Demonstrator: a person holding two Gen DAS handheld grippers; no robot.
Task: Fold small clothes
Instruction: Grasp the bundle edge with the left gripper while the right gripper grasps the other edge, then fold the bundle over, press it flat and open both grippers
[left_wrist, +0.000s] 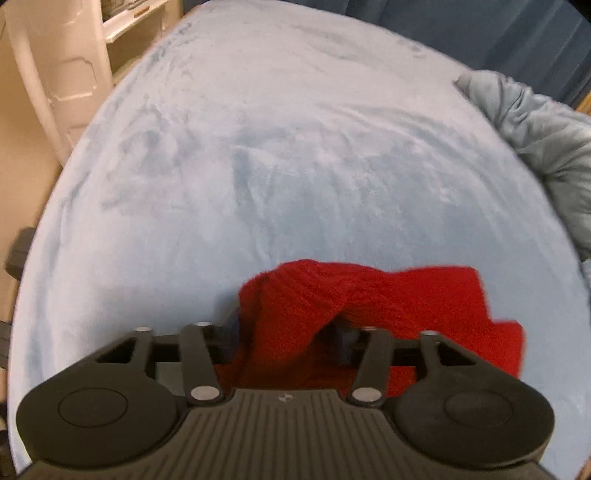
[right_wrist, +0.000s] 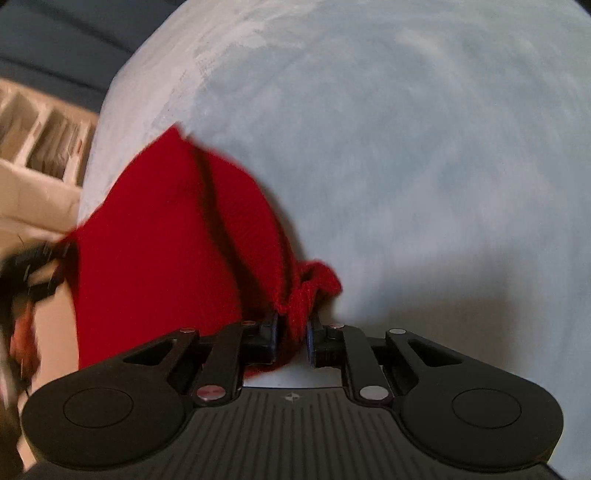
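Observation:
A red knitted garment (left_wrist: 369, 295) lies bunched at the near edge of a pale blue fleece bed cover (left_wrist: 295, 147). It drapes over my left gripper (left_wrist: 289, 336). The jaws there stand wide apart, cloth fills most of the space between them, and a dark gap shows beside the right pad. In the right wrist view the garment (right_wrist: 166, 240) stretches up and to the left as a wide sheet. My right gripper (right_wrist: 291, 339) is shut on a gathered corner of it. The other gripper (right_wrist: 33, 266) is a dark blur at the garment's far left edge.
A crumpled grey-blue duvet (left_wrist: 546, 147) is heaped at the bed's right side. A white plastic piece of furniture (left_wrist: 55, 74) stands off the left edge, with white shelves (right_wrist: 48, 140) and dark blue curtains (left_wrist: 480, 29) beyond the bed.

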